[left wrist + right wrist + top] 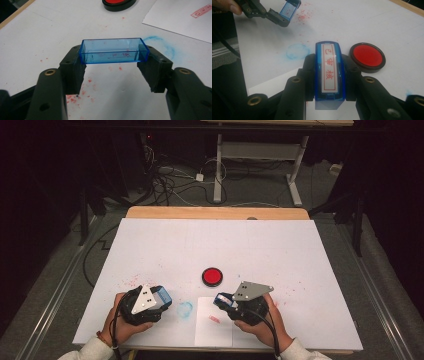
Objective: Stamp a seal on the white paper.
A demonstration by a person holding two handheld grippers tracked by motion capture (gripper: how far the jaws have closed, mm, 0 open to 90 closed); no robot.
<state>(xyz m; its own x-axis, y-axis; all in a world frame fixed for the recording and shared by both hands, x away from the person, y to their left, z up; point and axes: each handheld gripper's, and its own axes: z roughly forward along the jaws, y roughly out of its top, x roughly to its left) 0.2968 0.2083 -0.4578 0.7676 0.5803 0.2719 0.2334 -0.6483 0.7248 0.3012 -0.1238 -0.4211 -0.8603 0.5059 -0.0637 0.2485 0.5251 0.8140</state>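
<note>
My left gripper [164,298] is shut on a clear blue rectangular stamp cap [113,50], held crosswise between its pads just above the white table sheet. The right gripper [223,300] is shut on a blue stamp [329,75], whose white label with red characters faces the camera. That stamp hangs over a small white paper [214,327] bearing a red stamp imprint [214,319]. A round red ink pad [212,276] lies open just beyond the two grippers. In the right gripper view the left gripper [288,13] and its cap [291,8] appear at the upper left.
A blue ring smudge [184,309] marks the sheet between the grippers, and red ink specks [88,87] are scattered near the left one. The white table sheet [215,245] stretches back to a wooden edge [215,212]. Dark floor with cables lies beyond.
</note>
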